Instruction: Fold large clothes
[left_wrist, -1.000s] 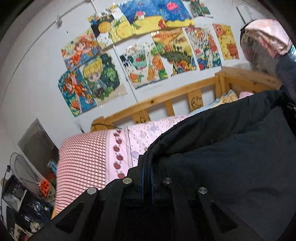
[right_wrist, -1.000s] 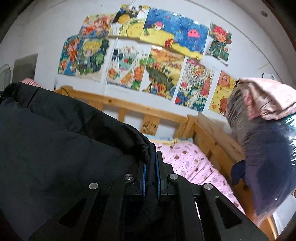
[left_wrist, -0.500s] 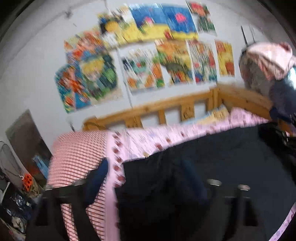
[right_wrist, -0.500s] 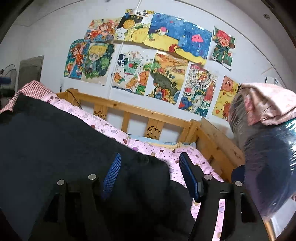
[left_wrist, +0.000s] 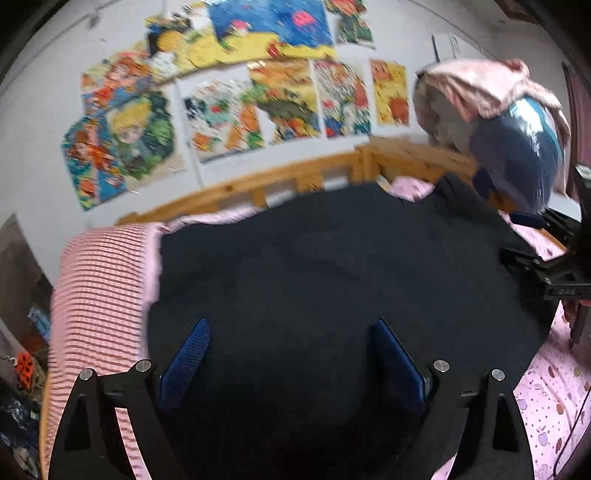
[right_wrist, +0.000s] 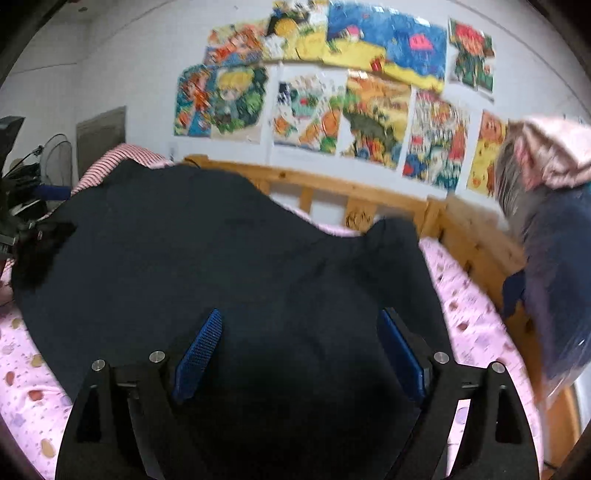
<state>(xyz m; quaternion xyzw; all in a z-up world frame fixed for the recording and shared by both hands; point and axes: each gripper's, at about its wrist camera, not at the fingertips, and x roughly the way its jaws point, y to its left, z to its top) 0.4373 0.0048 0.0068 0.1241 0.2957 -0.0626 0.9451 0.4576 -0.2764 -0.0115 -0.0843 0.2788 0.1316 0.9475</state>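
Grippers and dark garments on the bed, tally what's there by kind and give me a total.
Dark garment: 1, spread on the pink sheet
Grippers: 2, left gripper and right gripper, both open
Total: 3

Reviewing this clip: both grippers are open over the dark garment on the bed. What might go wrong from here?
1. The dark garment lies unevenly: a bunched part rises near the wooden bed frame, so a fold from here may lock in creases.
2. Left gripper and right gripper are open with only flat cloth between the fingers; closing may pinch several layers, or the pink sheet.
3. Both views are blurred, so edges are hard to judge.
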